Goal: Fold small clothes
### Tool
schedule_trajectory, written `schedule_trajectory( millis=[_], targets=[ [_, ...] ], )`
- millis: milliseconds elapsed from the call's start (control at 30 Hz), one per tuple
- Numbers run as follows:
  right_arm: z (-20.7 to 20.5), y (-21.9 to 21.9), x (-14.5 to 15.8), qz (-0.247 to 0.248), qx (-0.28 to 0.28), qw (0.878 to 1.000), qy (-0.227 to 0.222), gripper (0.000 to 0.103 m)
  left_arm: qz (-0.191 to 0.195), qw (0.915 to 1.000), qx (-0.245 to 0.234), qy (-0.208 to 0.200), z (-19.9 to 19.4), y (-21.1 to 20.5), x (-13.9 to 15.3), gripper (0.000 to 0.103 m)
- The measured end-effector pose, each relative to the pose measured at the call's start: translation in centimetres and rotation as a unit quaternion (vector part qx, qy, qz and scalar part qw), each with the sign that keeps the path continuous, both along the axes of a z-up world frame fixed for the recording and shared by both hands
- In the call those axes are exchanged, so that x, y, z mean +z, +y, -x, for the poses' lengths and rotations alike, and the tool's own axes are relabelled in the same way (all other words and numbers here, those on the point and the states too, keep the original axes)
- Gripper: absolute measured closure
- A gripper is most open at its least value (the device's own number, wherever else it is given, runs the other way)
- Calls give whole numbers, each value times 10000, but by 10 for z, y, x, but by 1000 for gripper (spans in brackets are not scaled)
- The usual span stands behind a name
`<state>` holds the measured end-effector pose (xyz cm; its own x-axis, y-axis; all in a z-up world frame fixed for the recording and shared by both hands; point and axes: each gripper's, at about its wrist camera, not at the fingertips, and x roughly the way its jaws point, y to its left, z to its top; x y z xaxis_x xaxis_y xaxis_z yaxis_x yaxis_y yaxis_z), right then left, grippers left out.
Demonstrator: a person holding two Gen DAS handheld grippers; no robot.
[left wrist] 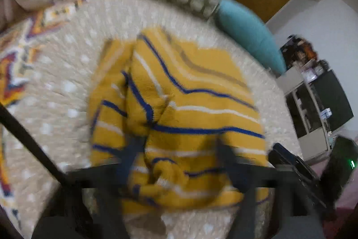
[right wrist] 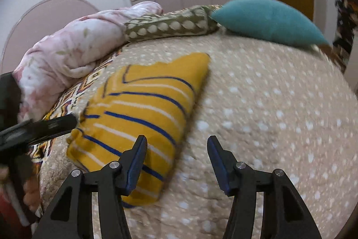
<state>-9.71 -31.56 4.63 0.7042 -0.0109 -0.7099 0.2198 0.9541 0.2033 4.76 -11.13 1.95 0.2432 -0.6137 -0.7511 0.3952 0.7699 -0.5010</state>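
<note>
Right wrist view shows my right gripper (right wrist: 176, 162) spread empty beside the striped yellow garment (right wrist: 143, 118) folded on the bed (right wrist: 268, 104); my left gripper (left wrist: 179, 162) looks blurred, grip unclear.

Soft knitted striped jumper (right wrist: 143, 118), nubbly fleece blanket (right wrist: 268, 118), matt black plastic right claw (right wrist: 176, 162), plush teal cushion (right wrist: 268, 19)
</note>
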Motion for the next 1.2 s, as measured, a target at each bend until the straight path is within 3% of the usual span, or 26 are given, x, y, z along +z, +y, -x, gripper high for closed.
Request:
schedule_trajectory(
  millis=[67,233,367,433,500,633,733,800,867,967,1033,1067,1100,1167,1200],
  targets=[
    [2,-9,-5,-114,-81,9999,22,42,193,9998,-39,0,-4,-2,8,88],
    [2,-29,-12,-535,-117,9985,-49,40,434,9972,187,-581,4,35,53,90],
    [-11,-39,-17,-1203,-22,9924,-251,23,-22,9983,440,-394,-7,51,24,90],
    [-31,-42,-27,-1686,66,9854,-235,21,33,9987,508,-66,-13,54,-5,90],
    [-51,-42,-40,-2032,124,9790,-99,20,146,9978,635,-133,-11,59,-14,87],
    [-86,-42,-67,-3077,184,9512,-100,18,221,9967,746,-247,-7,59,-17,85],
    [-105,-37,-76,-3470,209,9376,-114,18,280,9962,754,-329,9,71,-7,67],
    [-112,-31,-75,-3464,251,9377,-109,18,442,9934,912,-545,17,82,4,34],
    [-116,-24,-74,-3306,282,9433,-51,21,655,9896,1045,-744,18,90,9,23],
    [-116,-28,-77,-3291,272,9439,0,37,756,9892,1060,-673,12,92,6,16],
    [-115,-33,-79,-3372,264,9411,8,43,698,9929,877,-406,0,81,-8,15],
    [-114,-35,-80,-3389,248,9405,18,46,481,9959,741,-197,-6,70,-18,19],
    [-114,-34,-79,-3388,228,9406,28,49,439,9973,591,-73,-9,60,-25,37],
    [-112,-36,-76,-3373,232,9411,15,53,287,9984,478,-117,-5,47,-25,43],
    [-112,-36,-72,-3326,254,9427,-8,56,228,9983,464,-281,-1,41,-18,54]
  ],
)
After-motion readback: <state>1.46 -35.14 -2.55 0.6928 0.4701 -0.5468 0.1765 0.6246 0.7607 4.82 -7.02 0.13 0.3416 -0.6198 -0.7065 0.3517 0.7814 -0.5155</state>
